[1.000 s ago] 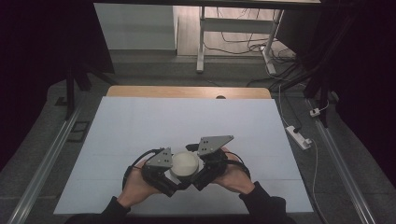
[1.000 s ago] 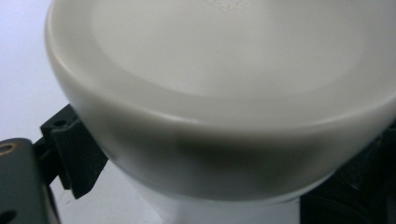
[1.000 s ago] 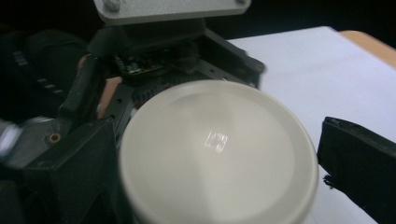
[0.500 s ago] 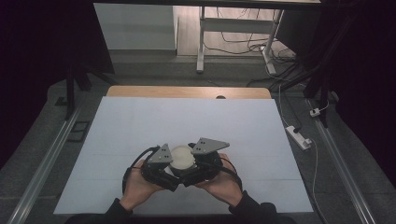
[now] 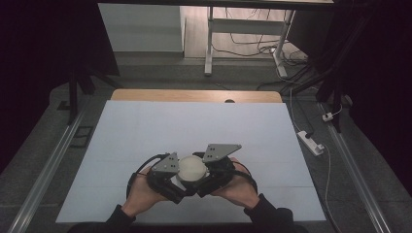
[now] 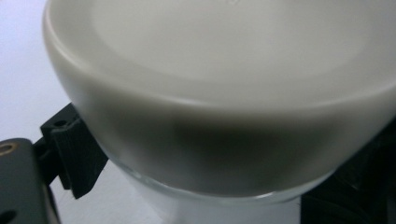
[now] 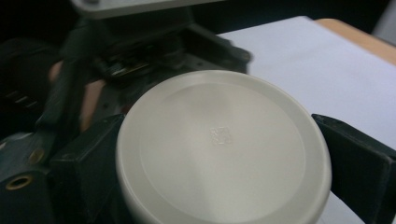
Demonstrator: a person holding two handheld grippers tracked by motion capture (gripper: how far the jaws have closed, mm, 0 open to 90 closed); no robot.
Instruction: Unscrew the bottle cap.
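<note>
We find the round cream lid [image 5: 190, 168] low at the near middle of the white table sheet [image 5: 194, 126], held between the left gripper [image 5: 171, 178] and the right gripper [image 5: 216, 171], whose bodies meet around it. In the right gripper view, the lid [image 7: 219, 144] sits between the two black jaws, one pressing its rim on each side, so this gripper pinches the lid across its width. In the left gripper view, the lid [image 6: 224, 93] looms very close and blurred above a clear glass body [image 6: 210, 207]; one ribbed jaw touches the wall just under the lid's edge, the other is a dark shape at the far side, so this gripper probably clamps the jar below the lid. The jar's lower part is cut off, and the hands hide its base from above.
</note>
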